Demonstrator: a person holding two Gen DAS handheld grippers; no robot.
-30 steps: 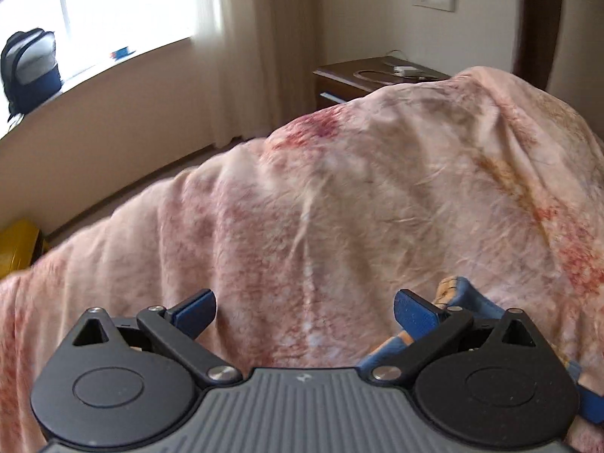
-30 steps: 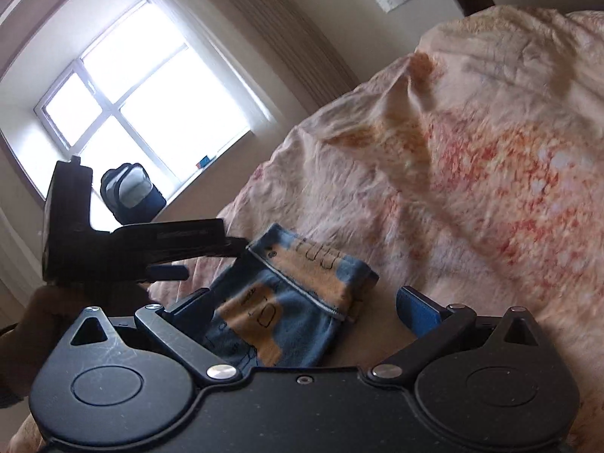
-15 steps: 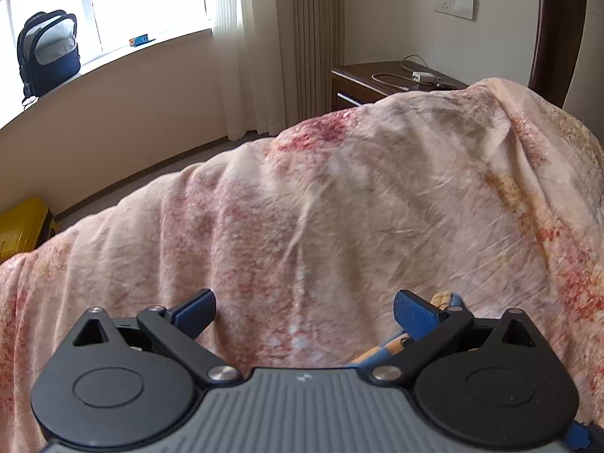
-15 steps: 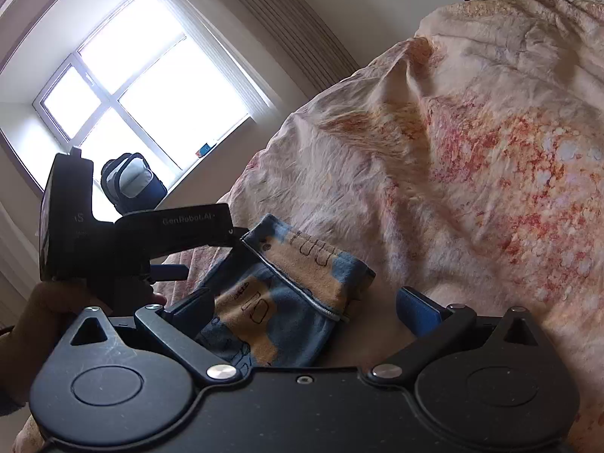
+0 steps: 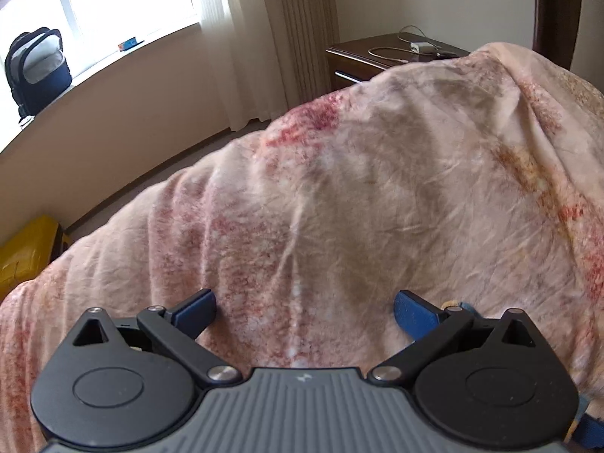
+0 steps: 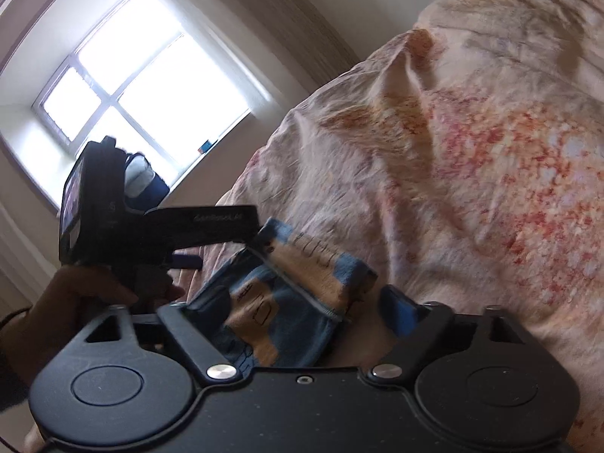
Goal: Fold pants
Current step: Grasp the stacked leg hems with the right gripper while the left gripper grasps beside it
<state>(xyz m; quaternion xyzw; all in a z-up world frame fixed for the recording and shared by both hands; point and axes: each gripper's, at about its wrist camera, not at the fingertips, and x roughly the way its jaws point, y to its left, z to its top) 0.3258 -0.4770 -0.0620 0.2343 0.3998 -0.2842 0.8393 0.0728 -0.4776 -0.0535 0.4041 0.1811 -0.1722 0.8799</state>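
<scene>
The small blue and orange patterned pants [image 6: 287, 302] lie folded in a compact bundle on the pink blanket [image 6: 472, 151], just in front of my right gripper [image 6: 302, 309], which is open with its fingers on either side of the bundle. My left gripper [image 5: 305, 309] is open and empty over bare blanket [image 5: 358, 188]; a sliver of the pants [image 5: 458, 305] shows behind its right finger. In the right wrist view the left gripper's body [image 6: 158, 226] hangs just left of the pants, held by a hand.
A dark wooden nightstand [image 5: 377, 60] with cables stands past the bed's far edge. A backpack [image 5: 36, 68] sits on the window sill. A yellow case [image 5: 26, 256] is on the floor at left. Curtains [image 5: 264, 37] hang by the window.
My left gripper has drawn back and up from the pants, which have almost left its view. My right gripper stays open around the folded bundle, shifting slightly.
</scene>
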